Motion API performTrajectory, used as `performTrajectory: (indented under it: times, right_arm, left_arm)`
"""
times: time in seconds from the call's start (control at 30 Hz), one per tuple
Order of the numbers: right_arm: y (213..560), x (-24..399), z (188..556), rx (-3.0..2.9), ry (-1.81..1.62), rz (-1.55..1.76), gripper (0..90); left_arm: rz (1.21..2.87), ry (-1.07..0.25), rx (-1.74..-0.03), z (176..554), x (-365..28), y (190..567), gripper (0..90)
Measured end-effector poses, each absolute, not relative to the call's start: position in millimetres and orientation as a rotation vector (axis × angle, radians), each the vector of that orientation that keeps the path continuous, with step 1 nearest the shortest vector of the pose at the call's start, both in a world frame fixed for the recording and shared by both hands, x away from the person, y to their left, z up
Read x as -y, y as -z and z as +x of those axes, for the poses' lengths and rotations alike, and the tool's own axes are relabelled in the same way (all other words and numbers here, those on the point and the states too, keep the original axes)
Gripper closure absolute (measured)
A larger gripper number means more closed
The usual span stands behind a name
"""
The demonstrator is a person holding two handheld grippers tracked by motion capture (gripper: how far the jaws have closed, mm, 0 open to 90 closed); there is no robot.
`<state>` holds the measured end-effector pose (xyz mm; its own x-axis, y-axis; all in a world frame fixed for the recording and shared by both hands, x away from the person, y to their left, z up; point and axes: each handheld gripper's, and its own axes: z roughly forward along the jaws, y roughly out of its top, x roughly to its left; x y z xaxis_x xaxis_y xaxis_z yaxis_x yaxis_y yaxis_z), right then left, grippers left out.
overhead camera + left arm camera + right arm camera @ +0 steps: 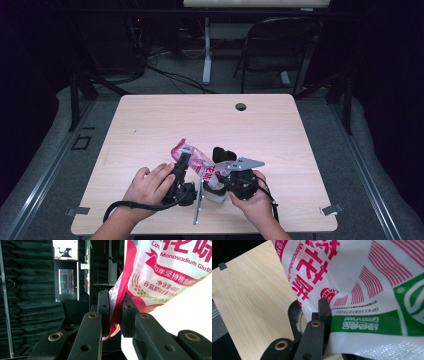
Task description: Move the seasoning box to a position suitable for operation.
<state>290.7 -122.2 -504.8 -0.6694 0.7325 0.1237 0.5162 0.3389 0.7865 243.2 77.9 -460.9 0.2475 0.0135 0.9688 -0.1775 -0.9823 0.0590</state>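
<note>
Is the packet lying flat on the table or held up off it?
Held up: both tools grip the packet. The left tool pinches its edge, the right tool its printed face, above the table.

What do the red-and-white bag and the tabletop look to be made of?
The bag looks like thin glossy plastic film: it creases, catches glare, and bears printed lettering, pinched by the left gripper and the right gripper. The table looks like pale wood-grain laminate, matte; solid wood cannot be ruled out.
</note>
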Motion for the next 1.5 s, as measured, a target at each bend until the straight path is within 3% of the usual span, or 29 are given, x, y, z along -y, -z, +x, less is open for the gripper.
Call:
performTrajectory:
  times: [1.5]
  right_arm:
    - [506.2,121.2,291.1,-2.341,-1.237,1.138,90.0]
  left_arm:
    - [2.337,-1.834,0.182,240.1,-71.2,457.2,81.7]
